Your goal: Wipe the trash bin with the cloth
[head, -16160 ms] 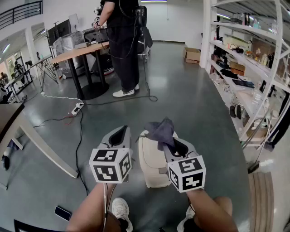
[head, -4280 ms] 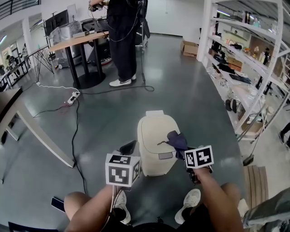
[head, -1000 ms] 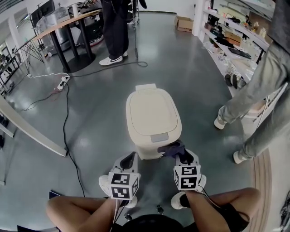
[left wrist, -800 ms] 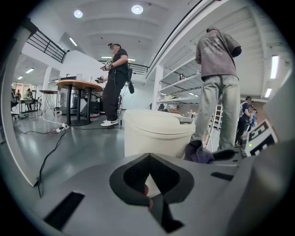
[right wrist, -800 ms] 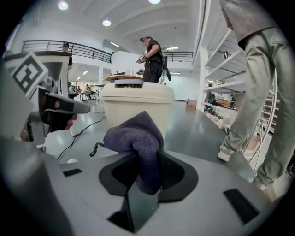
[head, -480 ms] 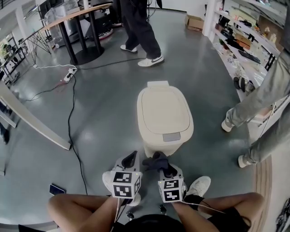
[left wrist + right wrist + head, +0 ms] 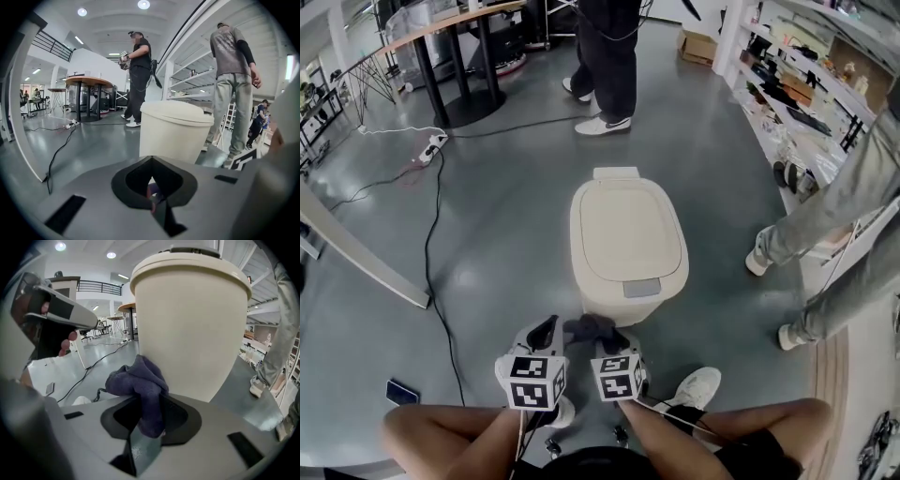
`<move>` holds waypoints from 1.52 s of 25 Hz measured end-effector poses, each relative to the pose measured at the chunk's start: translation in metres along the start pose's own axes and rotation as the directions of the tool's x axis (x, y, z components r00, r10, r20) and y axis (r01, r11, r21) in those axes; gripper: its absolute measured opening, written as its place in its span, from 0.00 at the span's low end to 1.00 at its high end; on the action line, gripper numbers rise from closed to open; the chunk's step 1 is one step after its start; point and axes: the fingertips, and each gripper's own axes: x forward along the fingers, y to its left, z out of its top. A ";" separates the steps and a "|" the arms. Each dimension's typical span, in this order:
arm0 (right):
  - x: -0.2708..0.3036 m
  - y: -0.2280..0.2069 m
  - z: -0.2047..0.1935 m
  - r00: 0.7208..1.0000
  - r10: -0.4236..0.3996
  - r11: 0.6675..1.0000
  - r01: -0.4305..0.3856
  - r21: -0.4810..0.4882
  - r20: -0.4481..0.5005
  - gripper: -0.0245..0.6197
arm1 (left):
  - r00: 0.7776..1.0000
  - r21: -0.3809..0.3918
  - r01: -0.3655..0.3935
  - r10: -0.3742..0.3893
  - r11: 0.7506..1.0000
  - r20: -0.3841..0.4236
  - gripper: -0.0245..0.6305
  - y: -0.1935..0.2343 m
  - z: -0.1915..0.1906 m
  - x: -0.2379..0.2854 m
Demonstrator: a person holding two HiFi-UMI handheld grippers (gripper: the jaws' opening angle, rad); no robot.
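Two changes are seen: the cloth [image 7: 590, 328], clamped tight in the right gripper [image 7: 616, 344], is brought down from the edge of the lid [image 7: 628, 230] to the front wall of the trash bin [image 7: 609, 305] — and the left gripper [image 7: 541, 335], closed on nothing, is drawn alongside. Wiping of the lower front is judged under way.

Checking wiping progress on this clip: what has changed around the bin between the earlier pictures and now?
The right gripper, shut on the cloth throughout, went from on top of the bin to its front right edge, then down to the front wall and leftward, ending beside the left gripper. A person in grey trousers came in on the right. The bin stayed closed; the left gripper stayed empty.
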 end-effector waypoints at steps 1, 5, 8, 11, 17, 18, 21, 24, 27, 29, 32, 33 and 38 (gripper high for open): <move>0.001 0.001 0.000 1.000 0.003 1.000 -0.003 -0.009 -0.001 0.21 | 1.000 -0.005 -0.002 0.002 1.000 -0.015 0.04 0.001 -0.004 0.001; 0.002 -0.010 -0.009 1.000 -0.009 1.000 0.009 -0.019 -0.007 0.21 | 0.999 -0.018 0.009 -0.009 1.000 -0.035 0.04 -0.004 -0.013 0.013; -0.002 -0.023 -0.011 1.000 -0.028 1.000 0.028 -0.010 -0.007 0.21 | 0.999 -0.010 0.026 -0.026 1.000 -0.038 0.04 -0.013 -0.012 0.017; -0.004 -0.032 -0.013 0.999 -0.039 0.999 0.039 -0.003 -0.010 0.21 | 0.998 0.009 0.036 -0.035 0.999 -0.055 0.04 -0.016 -0.017 0.018; -0.004 -0.060 -0.024 0.997 -0.076 0.997 0.075 -0.011 -0.030 0.21 | 0.995 0.028 0.047 -0.045 0.998 -0.085 0.04 -0.021 -0.027 0.025; -0.003 -0.063 -0.026 0.996 -0.081 0.997 0.081 -0.008 -0.034 0.21 | 0.995 0.033 0.051 -0.048 0.998 -0.091 0.04 -0.022 -0.028 0.025; -0.004 -0.071 -0.031 0.995 -0.085 0.996 0.085 -0.004 -0.043 0.21 | 0.993 0.040 0.056 -0.051 0.998 -0.110 0.04 -0.025 -0.034 0.025; -0.005 -0.083 -0.033 0.995 -0.087 0.996 0.086 -0.018 -0.045 0.21 | 0.991 0.046 0.054 -0.048 0.998 -0.123 0.04 -0.027 -0.040 0.030; -0.007 -0.095 -0.035 0.993 -0.107 0.994 0.106 -0.019 -0.048 0.21 | 0.991 0.049 0.052 -0.045 0.997 -0.126 0.04 -0.026 -0.041 0.032; -0.009 -0.104 -0.038 0.991 -0.125 0.992 0.126 0.001 -0.052 0.21 | 0.991 0.050 0.054 -0.048 0.997 -0.127 0.04 -0.026 -0.041 0.033; -0.010 -0.119 -0.044 0.986 -0.154 0.987 0.156 0.025 -0.063 0.21 | 0.990 0.049 0.059 -0.052 0.997 -0.130 0.04 -0.029 -0.042 0.034; -0.009 -0.123 -0.046 0.985 -0.163 0.986 0.165 0.029 -0.065 0.21 | 0.990 0.049 0.060 -0.054 0.997 -0.131 0.04 -0.030 -0.042 0.034; -0.010 -0.126 -0.058 0.981 -0.176 0.984 0.178 0.024 -0.083 0.21 | 0.991 0.055 0.059 -0.052 0.997 -0.126 0.04 -0.028 -0.043 0.036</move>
